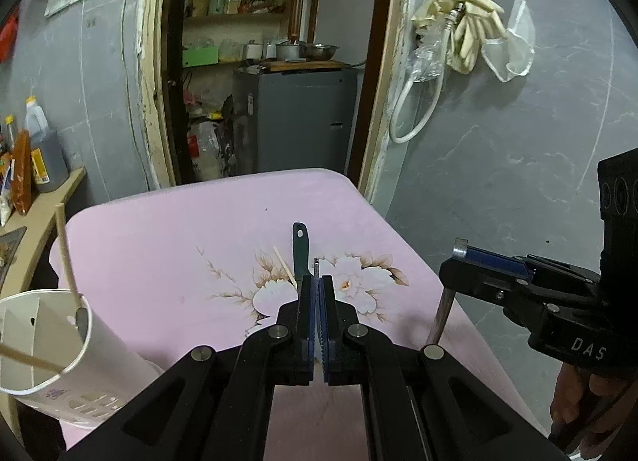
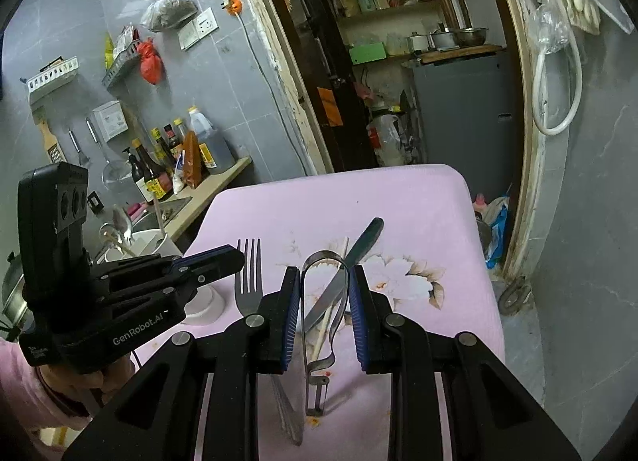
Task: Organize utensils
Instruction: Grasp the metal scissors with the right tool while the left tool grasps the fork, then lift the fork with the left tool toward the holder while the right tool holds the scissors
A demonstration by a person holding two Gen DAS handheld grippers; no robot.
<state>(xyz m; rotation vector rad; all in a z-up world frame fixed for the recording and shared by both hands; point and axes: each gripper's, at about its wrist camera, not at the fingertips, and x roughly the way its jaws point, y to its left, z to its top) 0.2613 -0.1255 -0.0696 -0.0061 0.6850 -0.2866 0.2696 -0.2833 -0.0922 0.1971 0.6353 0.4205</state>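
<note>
My left gripper [image 1: 317, 281] is shut on a steel fork [image 2: 248, 281], seen edge-on as a thin strip between its pads in the left wrist view; its tines point up. My right gripper [image 2: 323, 275] is shut on a bent steel peeler [image 2: 319, 341], which hangs down below its pads [image 1: 442, 313]. Both are held above the pink flowered table [image 1: 159, 245]. A knife with a dark green handle [image 1: 300, 247] and a single chopstick [image 1: 285, 265] lie on the cloth ahead. A white utensil holder [image 1: 60, 341] with chopsticks in it stands at the table's left edge.
A counter [image 2: 215, 182] with sauce and oil bottles [image 2: 159, 170] runs along the left wall. Behind the table is an open doorway with a grey cabinet [image 1: 295, 118] and shelves. A hose and gloves [image 1: 458, 34] hang on the grey wall at right.
</note>
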